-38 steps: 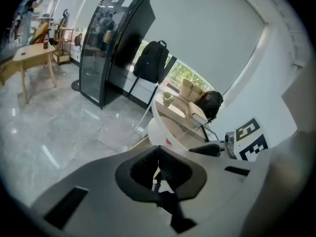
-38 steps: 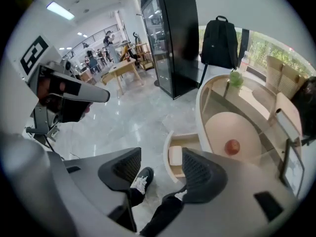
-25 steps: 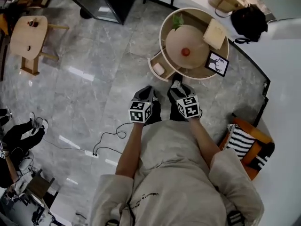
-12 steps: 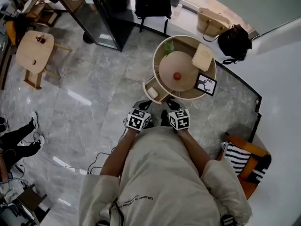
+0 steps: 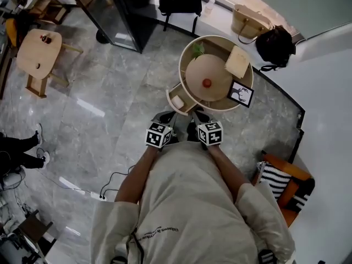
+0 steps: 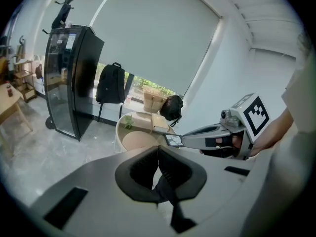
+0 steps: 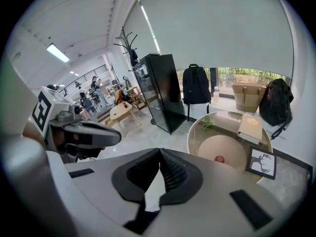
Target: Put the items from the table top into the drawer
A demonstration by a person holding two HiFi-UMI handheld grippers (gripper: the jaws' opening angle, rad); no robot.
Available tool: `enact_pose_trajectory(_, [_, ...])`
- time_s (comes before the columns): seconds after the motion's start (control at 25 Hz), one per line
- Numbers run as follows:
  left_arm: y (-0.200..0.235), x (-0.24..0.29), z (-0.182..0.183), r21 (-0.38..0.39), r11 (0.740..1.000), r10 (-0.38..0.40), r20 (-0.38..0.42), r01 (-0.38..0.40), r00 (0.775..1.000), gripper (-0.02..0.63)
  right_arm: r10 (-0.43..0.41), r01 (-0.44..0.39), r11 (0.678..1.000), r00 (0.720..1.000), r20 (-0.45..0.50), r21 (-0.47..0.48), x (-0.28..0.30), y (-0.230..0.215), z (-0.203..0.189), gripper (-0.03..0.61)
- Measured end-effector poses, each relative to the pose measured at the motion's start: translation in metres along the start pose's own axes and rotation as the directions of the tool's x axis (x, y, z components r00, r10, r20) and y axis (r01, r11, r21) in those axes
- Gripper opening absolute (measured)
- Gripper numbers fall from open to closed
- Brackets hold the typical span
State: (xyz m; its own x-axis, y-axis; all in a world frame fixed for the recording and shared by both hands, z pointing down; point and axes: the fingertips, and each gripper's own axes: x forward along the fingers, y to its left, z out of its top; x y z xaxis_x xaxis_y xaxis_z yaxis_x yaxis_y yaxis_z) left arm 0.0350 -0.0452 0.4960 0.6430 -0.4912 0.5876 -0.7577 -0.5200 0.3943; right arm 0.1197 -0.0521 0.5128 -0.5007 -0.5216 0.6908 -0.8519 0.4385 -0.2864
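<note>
Two tools, the left tool [image 6: 158, 154] and the right tool [image 7: 159, 157], hang pressed together and empty, well short of the round worktop [image 5: 214, 67]. The small red item [image 5: 207, 83] sits at the worktop's middle, and the drawer [image 5: 170, 98] stands open at its near left. I'd judge the reach is just starting. Next, one tool must spread and close around the red item.

We are looking at polished stone, pale wood and matt plastic.
We are seeing a glossy, veined grey floor [image 5: 110, 87] mirroring the lights, a smooth matt wooden table [image 5: 217, 65], a soft beige cloth shirt [image 5: 187, 202], a shiny black cabinet [image 6: 69, 78], and the left gripper [image 6: 158, 149] in matt grey plastic with ribbed black pads [image 6: 175, 172].
</note>
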Motion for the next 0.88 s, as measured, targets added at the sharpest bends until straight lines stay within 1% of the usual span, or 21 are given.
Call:
enact_pose_trajectory(0.24, [0.002,0.0,-0.006,-0.054,0.999,0.007,0.022,-0.006,1.0,0.02,0.001,0.005,0.992,0.999,-0.047,0.126,0.001,-0.015,-0.026,0.032])
enact_pose_trajectory(0.36, [0.002,-0.003,-0.011,-0.061,0.998,0.027,0.023,-0.026,0.999,0.02,0.0,0.012,0.987,0.997,-0.076,0.162,0.0,-0.016,-0.04,0.032])
enact_pose_trajectory(0.44, [0.001,-0.006,-0.014,-0.053,0.998,0.037,0.025,-0.036,0.999,0.02,0.003,0.012,0.988,0.996,-0.094,0.155,0.0,-0.012,-0.046,0.032])
enact_pose_trajectory(0.56, [-0.001,-0.007,-0.018,-0.043,0.998,0.041,0.014,-0.04,0.999,0.02,0.008,0.004,0.994,0.993,-0.115,0.109,0.0,-0.004,-0.049,0.032])
enact_pose_trajectory(0.68, [-0.001,-0.007,-0.021,-0.053,0.998,0.041,0.006,-0.04,0.999,0.02,0.012,-0.004,0.997,0.993,-0.12,0.072,0.0,0.002,-0.05,0.032])
enact_pose_trajectory(0.76, [0.0,-0.009,-0.017,-0.048,0.998,0.05,0.029,-0.049,0.998,0.02,0.014,-0.007,0.998,0.993,-0.12,0.066,0.0,0.001,-0.05,0.032])
enact_pose_trajectory(0.88, [-0.001,-0.012,-0.01,-0.004,0.998,0.07,0.07,-0.07,0.995,0.02,0.015,-0.007,0.998,0.992,-0.122,0.063,-0.002,0.001,-0.052,0.032])
